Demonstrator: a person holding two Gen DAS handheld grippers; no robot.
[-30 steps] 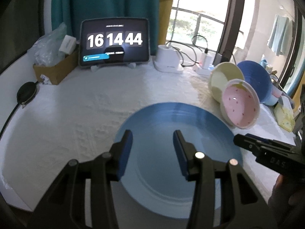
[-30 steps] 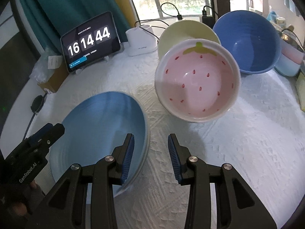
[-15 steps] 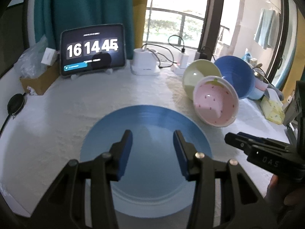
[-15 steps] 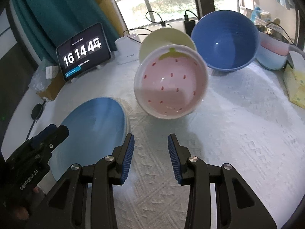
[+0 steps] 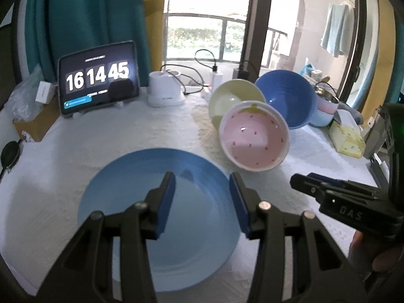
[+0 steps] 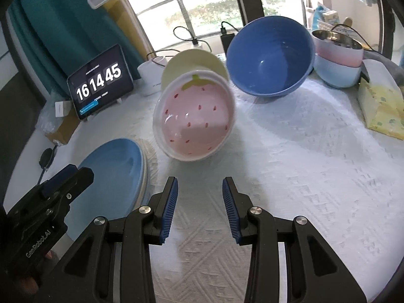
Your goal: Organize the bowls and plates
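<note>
Early days, by the look: blue plate [image 5: 161, 202] lay flat, strawberry bowl [image 6: 194, 118] leaned unstacked at twelve o'clock; left gripper [image 5: 202, 202] and right gripper [image 6: 199, 202] gaped empty.

Both grippers, left [image 5: 202, 197] & right [image 6: 200, 200]: fingers apart, empty, angled down.

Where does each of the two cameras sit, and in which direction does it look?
Left wrist: sits on the left gripper, looks down over the blue plate toward the window; its open fingers, the right gripper and a hand show.
Right wrist: sits on the right gripper, looks down at the tablecloth before the strawberry bowl; its open fingers and the left gripper show.
Shared: plate, bowls, clock tablet.
</note>
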